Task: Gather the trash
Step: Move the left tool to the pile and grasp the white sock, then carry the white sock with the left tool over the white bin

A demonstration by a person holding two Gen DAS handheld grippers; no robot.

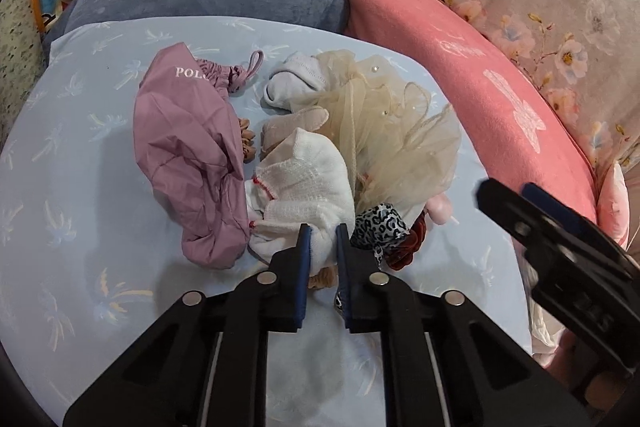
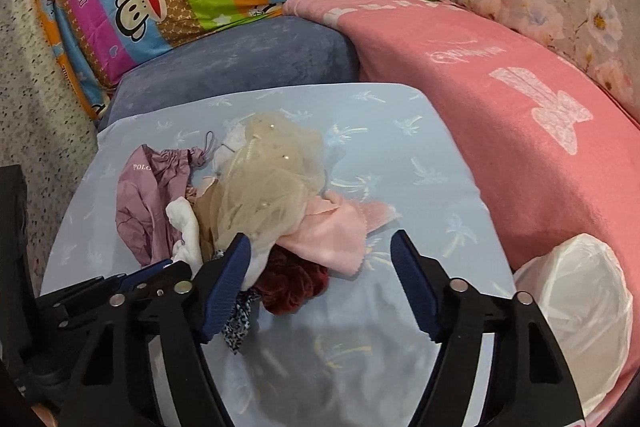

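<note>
The left gripper (image 1: 322, 231) sits nearest, its blue-padded jaws pinched narrow on a fold of the white gauze cloth (image 1: 308, 183) at the near edge of the pile. The part of the cloth between the pads is hidden, and something tan just below them is too covered to name.

The pile lies on a light blue sheet (image 1: 80, 147) with a palm print. On the left is a mauve drawstring bag (image 1: 180, 147); at the far side a white sock (image 1: 296, 83) and a cream tulle piece (image 1: 392, 131) with small beads. A leopard-print scrap (image 1: 380, 223) and a dark red scrunchie (image 2: 292, 283) lie just right of the left gripper, both partly covered. A pink cloth (image 2: 340, 235) pokes out from under the tulle.

The right gripper (image 2: 320, 247) points down over the right near side of the pile, jaws standing wide with nothing pressed between them; its left pad overlaps the pile's edge, and I cannot tell if it touches. In the left wrist view it is blurred and cut off at the right edge.

A white plastic bag (image 2: 580, 299) rests at the near right against a pink blanket (image 2: 500, 131), its lower part out of frame.
</note>
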